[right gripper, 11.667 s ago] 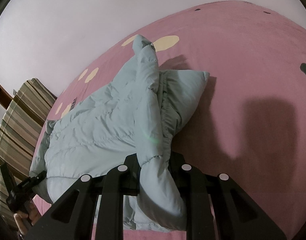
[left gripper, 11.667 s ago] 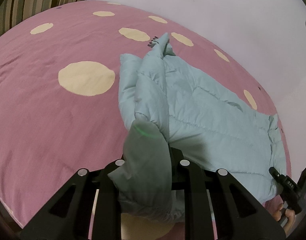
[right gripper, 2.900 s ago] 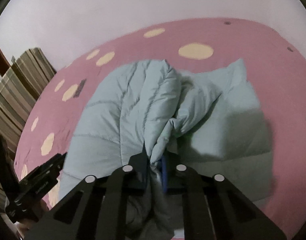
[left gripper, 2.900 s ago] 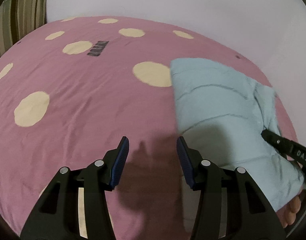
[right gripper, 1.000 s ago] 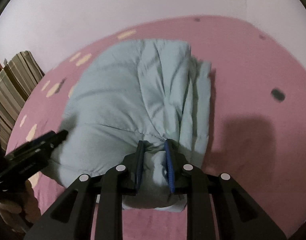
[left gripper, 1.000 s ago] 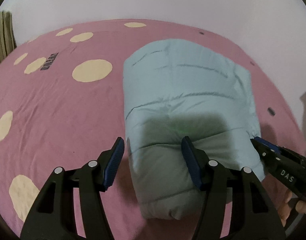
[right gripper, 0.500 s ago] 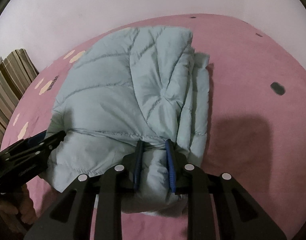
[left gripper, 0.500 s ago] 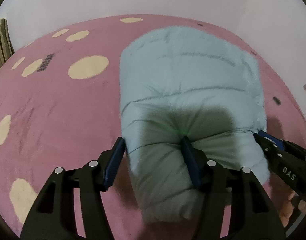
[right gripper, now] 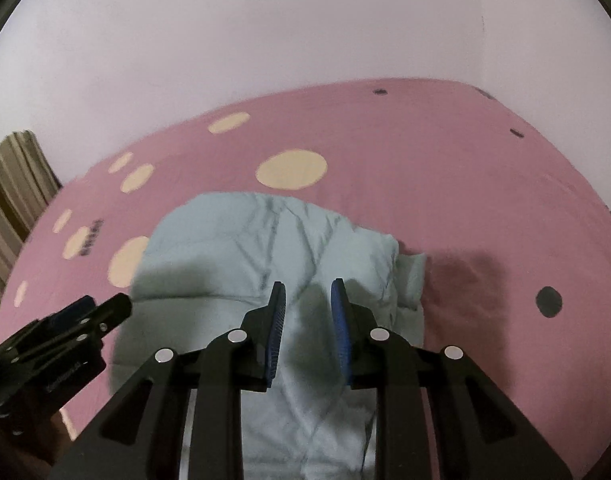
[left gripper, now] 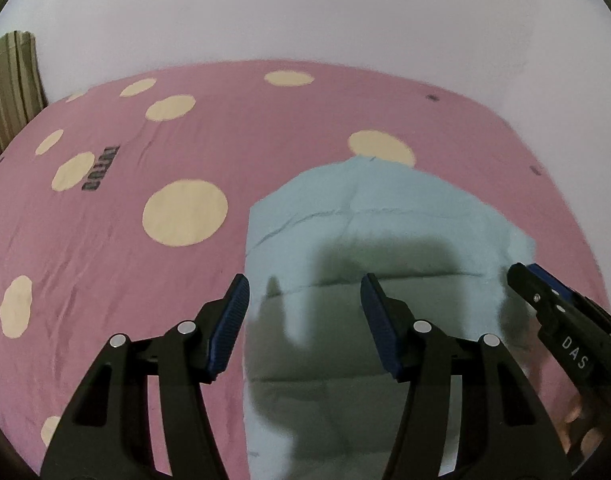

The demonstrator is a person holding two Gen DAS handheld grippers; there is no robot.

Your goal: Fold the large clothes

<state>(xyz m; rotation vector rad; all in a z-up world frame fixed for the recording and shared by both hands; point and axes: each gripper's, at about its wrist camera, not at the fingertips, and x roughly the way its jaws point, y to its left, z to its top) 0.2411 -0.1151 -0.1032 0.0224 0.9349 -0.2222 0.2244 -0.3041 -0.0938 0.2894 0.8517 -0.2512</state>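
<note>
The pale blue puffer jacket (left gripper: 385, 208) lies folded into a compact block on the pink bedspread (left gripper: 105, 272). My left gripper (left gripper: 305, 312) hovers open over the jacket's near left edge, its blue pads apart with nothing between them. My right gripper (right gripper: 307, 312) hangs over the jacket (right gripper: 245, 240) nearer its right side. Its jaws stand a narrow gap apart and no fabric is pinched; only its shadow falls on the cloth. Each gripper shows at the edge of the other's view: the right gripper (left gripper: 545, 312) and the left gripper (right gripper: 105, 312).
The pink bedspread (right gripper: 485, 200) carries cream dots and stretches left and beyond the jacket. A plain wall (left gripper: 305, 12) rises behind the bed. Striped fabric (left gripper: 9, 80) stands at the far left. A hand (left gripper: 577, 416) shows at the lower right.
Both grippers have pulled back and up from the jacket. The right gripper, pinching a fold before, now has no fabric in it; the jacket has settled flat.
</note>
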